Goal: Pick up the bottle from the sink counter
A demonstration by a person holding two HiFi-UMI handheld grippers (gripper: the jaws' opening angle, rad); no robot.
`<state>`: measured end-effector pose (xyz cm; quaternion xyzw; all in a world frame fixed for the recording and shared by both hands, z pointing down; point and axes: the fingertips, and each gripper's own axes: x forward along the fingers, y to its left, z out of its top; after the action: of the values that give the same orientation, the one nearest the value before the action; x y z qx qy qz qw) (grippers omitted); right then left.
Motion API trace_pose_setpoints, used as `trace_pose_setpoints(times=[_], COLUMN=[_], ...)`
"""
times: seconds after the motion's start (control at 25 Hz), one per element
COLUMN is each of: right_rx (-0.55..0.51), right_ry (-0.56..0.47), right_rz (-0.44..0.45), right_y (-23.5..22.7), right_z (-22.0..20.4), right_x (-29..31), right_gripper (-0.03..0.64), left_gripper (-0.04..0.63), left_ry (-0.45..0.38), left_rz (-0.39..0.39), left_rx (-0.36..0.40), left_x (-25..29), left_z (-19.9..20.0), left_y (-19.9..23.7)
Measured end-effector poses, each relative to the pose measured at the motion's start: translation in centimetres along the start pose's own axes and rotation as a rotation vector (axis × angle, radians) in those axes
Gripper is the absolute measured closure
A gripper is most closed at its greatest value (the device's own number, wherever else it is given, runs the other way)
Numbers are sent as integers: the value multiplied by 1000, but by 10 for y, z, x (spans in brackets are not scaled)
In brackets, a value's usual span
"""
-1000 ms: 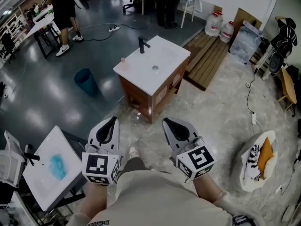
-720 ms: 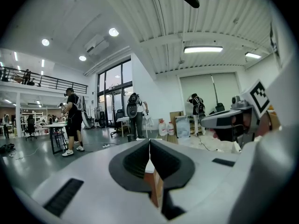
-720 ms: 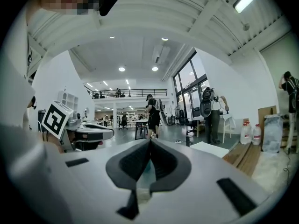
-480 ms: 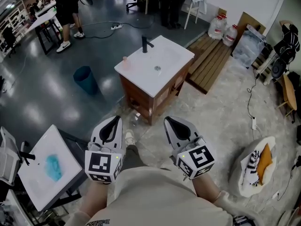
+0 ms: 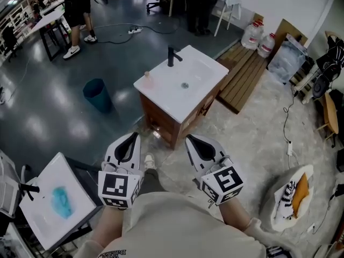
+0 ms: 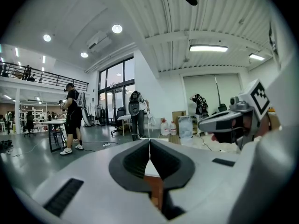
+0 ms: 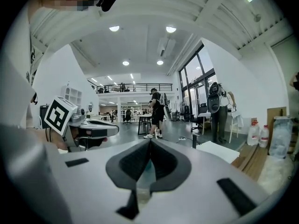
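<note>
A small pinkish bottle (image 5: 148, 80) stands on the left corner of the white sink counter (image 5: 199, 87), left of a black faucet (image 5: 172, 56). The counter tops a wooden cabinet a few steps ahead of me. My left gripper (image 5: 130, 136) and right gripper (image 5: 190, 139) are held side by side close to my body, well short of the sink. Both are shut with nothing between the jaws. The left gripper view shows its own closed jaws (image 6: 149, 144). In the right gripper view, the closed jaws (image 7: 150, 146) point toward the counter (image 7: 217, 151).
A teal bin (image 5: 98, 93) stands on the floor left of the sink. A wooden pallet (image 5: 244, 71) and water jugs (image 5: 259, 38) lie behind it on the right. A white table with a blue cloth (image 5: 58, 202) is at my left, a white basket of clothes (image 5: 290, 198) at my right. People stand at the back.
The sink cabinet has shifted slightly right and nearer in the head view as I step forward. Both grippers stay shut and in the same place before me.
</note>
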<state>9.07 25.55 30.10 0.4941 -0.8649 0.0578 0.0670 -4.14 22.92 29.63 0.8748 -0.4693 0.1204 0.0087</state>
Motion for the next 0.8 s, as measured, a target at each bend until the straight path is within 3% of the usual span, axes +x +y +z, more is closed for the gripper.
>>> trace_pose_setpoints(times=[0.32,0.8], right_rx=[11,5], right_ry=[51,82], right_rz=[-28,-63], right_y=[-33,-76], right_z=[12,56], right_x=[91,258], right_gripper=[620,620], left_gripper=[588,588], left_ry=[29,61], left_rz=[-40,-77], left_rx=[-19,-34], left_x=[72,184], left_z=[5,16], left_y=[68,207])
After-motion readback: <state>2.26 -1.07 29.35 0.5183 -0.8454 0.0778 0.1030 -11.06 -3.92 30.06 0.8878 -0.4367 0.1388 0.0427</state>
